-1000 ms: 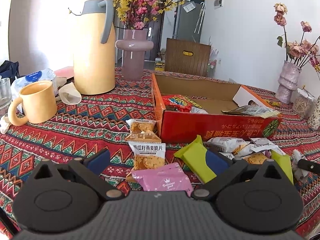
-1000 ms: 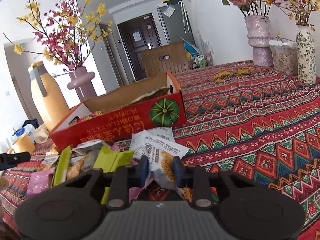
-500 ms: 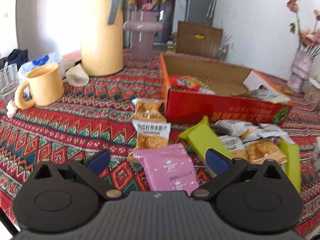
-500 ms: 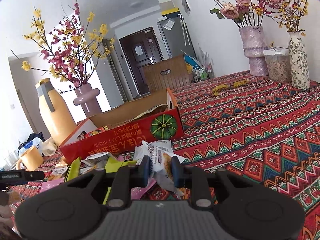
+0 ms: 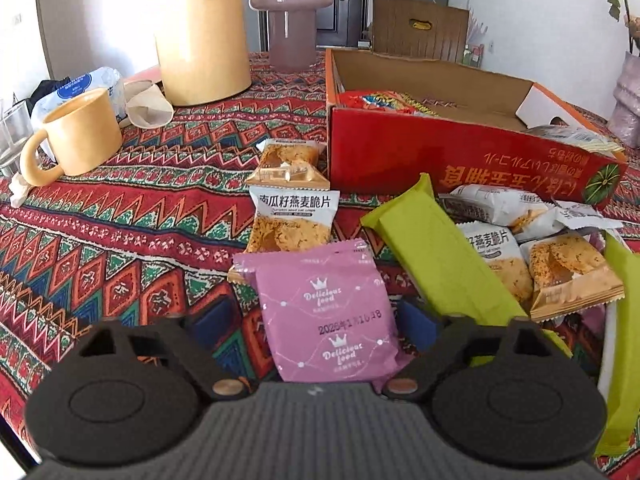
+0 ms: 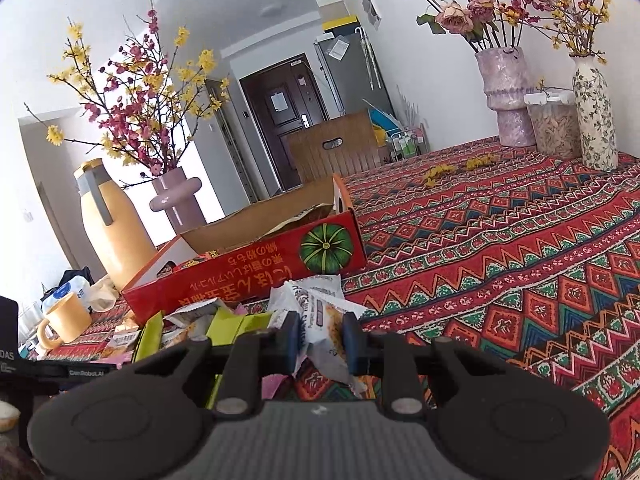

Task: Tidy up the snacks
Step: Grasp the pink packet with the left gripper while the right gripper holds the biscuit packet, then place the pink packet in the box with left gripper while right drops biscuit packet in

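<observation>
While closing, fingers straddle pink packet

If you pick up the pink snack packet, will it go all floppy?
Probably a little: the pink packet is a thin, crinkly wrapper, likely light. It lies flat and square, so something stiffer may sit inside. Its smooth film might slip as the left gripper closes around it.

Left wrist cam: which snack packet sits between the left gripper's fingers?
The pink "Delicious food" packet, the only pink one, lying flat between the closing left gripper's blue pads; the green and white packets lie further right.
</observation>
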The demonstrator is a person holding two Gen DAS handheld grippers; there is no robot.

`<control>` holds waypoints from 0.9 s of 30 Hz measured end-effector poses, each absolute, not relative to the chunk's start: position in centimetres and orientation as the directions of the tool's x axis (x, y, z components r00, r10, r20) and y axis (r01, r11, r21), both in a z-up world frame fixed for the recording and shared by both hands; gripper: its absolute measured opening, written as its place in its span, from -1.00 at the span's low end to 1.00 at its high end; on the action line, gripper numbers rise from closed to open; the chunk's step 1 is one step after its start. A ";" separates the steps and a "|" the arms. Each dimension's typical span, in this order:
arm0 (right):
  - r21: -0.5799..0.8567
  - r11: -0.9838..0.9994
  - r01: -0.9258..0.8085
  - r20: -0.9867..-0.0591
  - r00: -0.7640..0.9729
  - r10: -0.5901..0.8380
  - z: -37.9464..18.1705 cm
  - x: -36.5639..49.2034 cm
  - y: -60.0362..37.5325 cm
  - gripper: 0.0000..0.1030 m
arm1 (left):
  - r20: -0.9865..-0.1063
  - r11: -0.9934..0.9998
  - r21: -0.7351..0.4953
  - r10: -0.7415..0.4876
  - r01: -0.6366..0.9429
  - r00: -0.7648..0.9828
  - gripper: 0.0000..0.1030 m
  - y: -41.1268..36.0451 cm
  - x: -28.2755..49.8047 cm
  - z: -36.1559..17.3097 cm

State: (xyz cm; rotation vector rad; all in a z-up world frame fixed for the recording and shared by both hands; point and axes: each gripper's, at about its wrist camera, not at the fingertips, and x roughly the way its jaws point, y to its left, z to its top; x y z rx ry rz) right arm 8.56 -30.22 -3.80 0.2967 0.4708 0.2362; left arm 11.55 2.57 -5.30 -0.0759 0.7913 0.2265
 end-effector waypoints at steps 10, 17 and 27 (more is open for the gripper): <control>0.337 0.928 -0.158 -0.408 0.864 0.295 -3.9 8.1 -30.1 -0.58 | -0.692 0.981 0.002 0.141 -0.194 0.708 0.20 2.3 10.3 -4.9; 0.332 0.929 -0.166 -0.398 0.868 0.297 -3.4 7.6 -30.0 -0.58 | -0.668 0.983 -0.014 0.126 -0.182 0.734 0.20 2.4 9.2 -4.0; 0.307 0.933 -0.189 -0.374 0.878 0.301 -2.2 8.2 -29.0 -0.58 | -0.588 0.990 -0.011 0.105 -0.137 0.802 0.20 1.5 9.1 -0.2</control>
